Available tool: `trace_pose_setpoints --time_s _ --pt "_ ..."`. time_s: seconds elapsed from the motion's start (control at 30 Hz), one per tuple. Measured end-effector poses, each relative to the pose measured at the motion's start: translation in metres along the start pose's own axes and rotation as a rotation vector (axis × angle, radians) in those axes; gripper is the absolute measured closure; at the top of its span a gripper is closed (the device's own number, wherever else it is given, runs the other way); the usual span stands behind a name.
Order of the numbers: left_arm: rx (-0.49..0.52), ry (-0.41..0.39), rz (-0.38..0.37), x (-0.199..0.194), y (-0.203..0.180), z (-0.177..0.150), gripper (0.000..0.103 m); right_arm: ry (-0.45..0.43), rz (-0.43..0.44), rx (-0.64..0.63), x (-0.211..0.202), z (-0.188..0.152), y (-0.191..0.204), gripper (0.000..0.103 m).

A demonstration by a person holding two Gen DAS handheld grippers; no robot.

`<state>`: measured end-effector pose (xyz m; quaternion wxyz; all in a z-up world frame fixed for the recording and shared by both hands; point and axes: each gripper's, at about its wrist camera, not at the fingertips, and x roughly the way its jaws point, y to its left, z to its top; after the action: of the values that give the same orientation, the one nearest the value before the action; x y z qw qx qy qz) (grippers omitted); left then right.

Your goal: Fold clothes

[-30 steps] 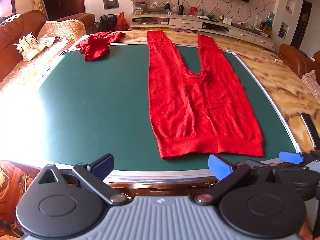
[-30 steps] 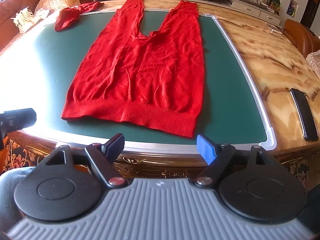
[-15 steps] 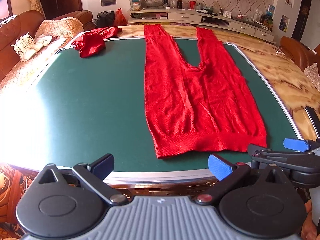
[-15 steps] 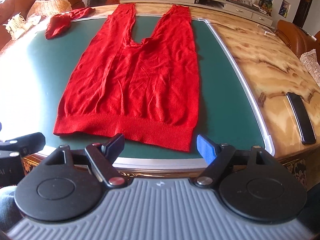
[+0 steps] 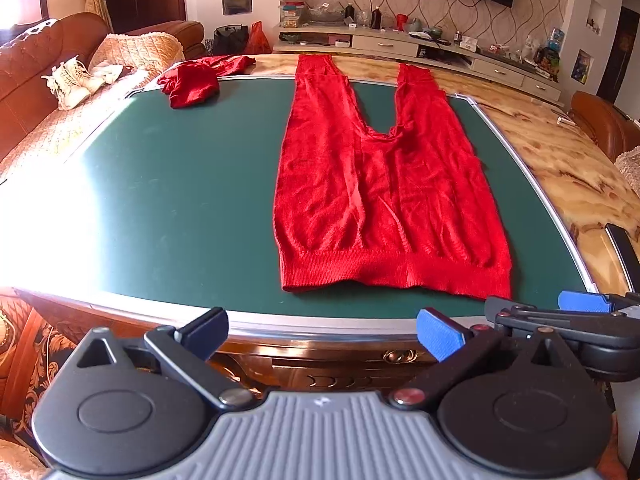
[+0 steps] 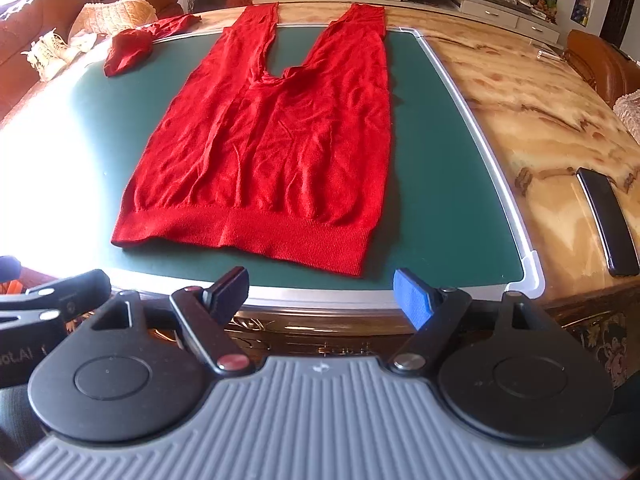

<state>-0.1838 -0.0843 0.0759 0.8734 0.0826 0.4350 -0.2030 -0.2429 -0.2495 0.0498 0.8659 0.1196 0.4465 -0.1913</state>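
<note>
Red knit trousers [image 5: 384,196] [image 6: 272,140] lie flat on the green mat [image 5: 160,200] [image 6: 436,200], waistband toward me, both legs reaching over the far edge. My left gripper [image 5: 320,330] is open just short of the table's near edge, left of the waistband's left corner, nothing between its fingers. My right gripper [image 6: 320,292] is open too, at the near edge below the waistband's right half, holding nothing. In the left wrist view, the right gripper's blue pad [image 5: 584,302] shows at the right. A second red garment [image 5: 192,84] [image 6: 128,50] lies crumpled at the mat's far left corner.
The mat has a silver rim [image 6: 532,268] and lies on a marbled table [image 6: 520,92]. A black phone-like slab [image 6: 606,220] lies right of the mat. A sofa with white shoes [image 5: 72,80] stands left; a low cabinet [image 5: 400,44] runs along the far wall.
Both grippers have shifted a little toward the table; the trousers sit larger and slightly further left in both views. The cloth has not moved. Both stay open.
</note>
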Motion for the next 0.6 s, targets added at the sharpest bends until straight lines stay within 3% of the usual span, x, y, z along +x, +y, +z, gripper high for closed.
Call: trace_pose_setpoints --time_s 0.6 --pt "0.017 -0.032 0.046 -0.018 -0.003 -0.017 0.000 -0.015 0.022 -0.008 -0.017 -0.019 0.004 0.016"
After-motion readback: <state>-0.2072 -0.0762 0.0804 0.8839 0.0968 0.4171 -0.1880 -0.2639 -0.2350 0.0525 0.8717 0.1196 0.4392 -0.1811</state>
